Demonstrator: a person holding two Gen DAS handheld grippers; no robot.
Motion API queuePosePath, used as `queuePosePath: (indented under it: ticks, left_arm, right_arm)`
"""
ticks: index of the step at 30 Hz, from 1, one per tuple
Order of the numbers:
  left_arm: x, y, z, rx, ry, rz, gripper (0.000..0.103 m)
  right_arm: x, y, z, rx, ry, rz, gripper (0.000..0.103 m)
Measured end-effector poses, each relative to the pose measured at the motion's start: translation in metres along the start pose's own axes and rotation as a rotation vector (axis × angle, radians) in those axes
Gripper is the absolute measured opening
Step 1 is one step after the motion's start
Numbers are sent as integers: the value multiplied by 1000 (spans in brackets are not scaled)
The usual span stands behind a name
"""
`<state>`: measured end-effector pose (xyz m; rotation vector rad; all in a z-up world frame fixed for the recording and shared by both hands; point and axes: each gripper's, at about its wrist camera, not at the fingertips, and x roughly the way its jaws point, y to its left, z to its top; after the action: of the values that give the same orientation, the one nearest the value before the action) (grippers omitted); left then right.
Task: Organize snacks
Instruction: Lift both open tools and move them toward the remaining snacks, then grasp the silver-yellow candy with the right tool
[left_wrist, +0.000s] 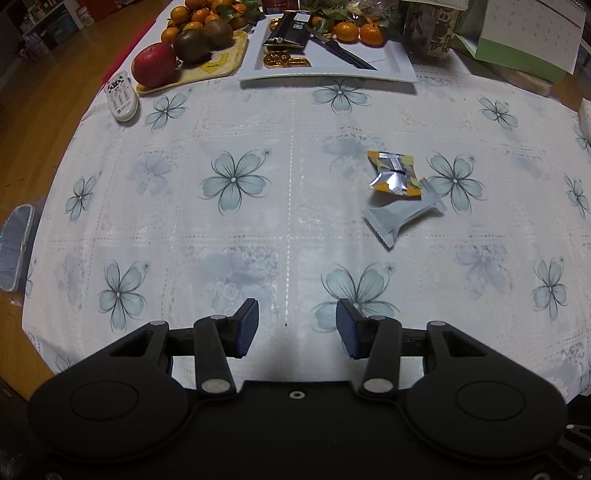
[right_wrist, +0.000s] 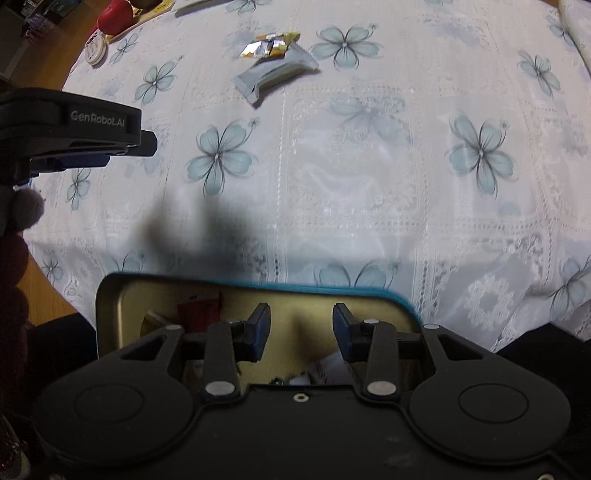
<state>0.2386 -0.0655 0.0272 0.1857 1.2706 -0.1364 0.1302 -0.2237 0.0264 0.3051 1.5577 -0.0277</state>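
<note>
Below, the open tin (right_wrist: 122, 295) (teal-rimmed) holds a red packet (right_wrist: 197, 314).

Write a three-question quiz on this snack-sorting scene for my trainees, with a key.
1. True or false: the orange-and-silver packet lies apart from the grey packet.
2. What lies below the right gripper? A) a knife B) an open tin C) an apple
3. Fill in: nothing is between the fingers of the ___ gripper over the tablecloth.

Key: 1 false, they touch; 2 B; 3 left.
</note>
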Motion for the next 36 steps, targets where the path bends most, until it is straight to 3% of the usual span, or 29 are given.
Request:
queuePosePath:
  ticks: [7, 10, 15, 20, 27, 36]
  left_arm:
    - [19, 15, 29, -14, 21, 17, 54]
    - [19, 27, 36, -45, 34, -16, 54]
    - [15, 48, 47, -115, 14, -6, 54]
    - [13, 67, 52, -181, 20, -39, 54]
    - [10, 71, 53, -193, 13, -67, 54]
    - [6, 78, 54, -214, 3, -79, 54]
  right_arm:
    - [-11, 7, 56, 31, -50, -17, 42]
    - [-11, 8, 85, 68, -69, -14, 42]
    - [-8, 25, 136, 93, -133, -48, 42]
    - [6, 41, 182, 108, -168, -84, 48]
    - [44, 58, 224, 128, -109, -140, 49]
    - [78, 59, 239, 158, -53, -203, 50]
